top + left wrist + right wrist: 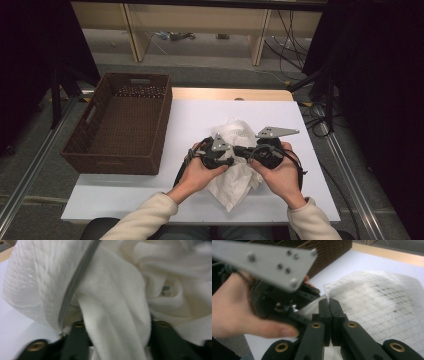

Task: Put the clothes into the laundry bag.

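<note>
A white garment (234, 186) with a grey zipper (75, 282) lies bunched in the middle of the white table (125, 195). Both hands hold their grippers over it, tips facing each other. My left gripper (118, 340) has its jaws apart, and a thick, loose fold of the garment (117, 315) hangs between them without being squeezed. My right gripper (329, 302) is shut, pinching the corner of the garment's white mesh (382, 305) at the zipper edge. The left gripper (230, 159) and right gripper (243, 151) nearly meet over the cloth.
A brown wicker basket (165, 125) stands on the table's left side, close to the left hand (197, 172); its wall (329, 252) also rises behind the left gripper's grey plate (269, 262). Dark cables and shelf legs lie beyond the far edge.
</note>
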